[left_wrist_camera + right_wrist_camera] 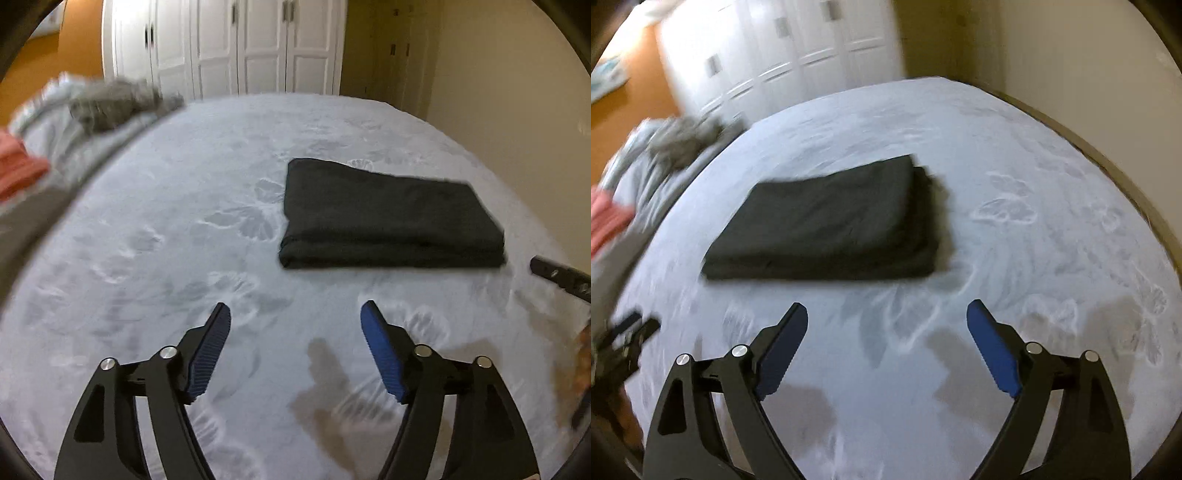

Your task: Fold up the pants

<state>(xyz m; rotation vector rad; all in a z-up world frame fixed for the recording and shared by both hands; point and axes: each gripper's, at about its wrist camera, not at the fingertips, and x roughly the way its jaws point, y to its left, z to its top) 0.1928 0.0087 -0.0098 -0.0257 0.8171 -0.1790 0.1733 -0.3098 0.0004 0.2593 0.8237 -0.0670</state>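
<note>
We see a bed (184,221) covered in a pale grey sheet with a faint leaf pattern filling most of both views. Behind it, along the top of each frame, stand white cupboard doors (225,44), with an orange wall to the upper left and a cream wall to the right. At the left edge of both views lies a heap of clothes (110,103): grey and light pieces with something pink (18,166) lowest down.

The black pants (388,218) lie folded into a flat rectangular stack on the sheet, right of centre in the left wrist view and left of centre in the right wrist view (831,225).

Our left gripper (295,314) hangs above bare sheet at the bottom of its frame, jaws spread wide with nothing between them, apart from the pants. Our right gripper (886,314) is likewise spread and empty, over bare sheet just short of the stack's near edge.
</note>
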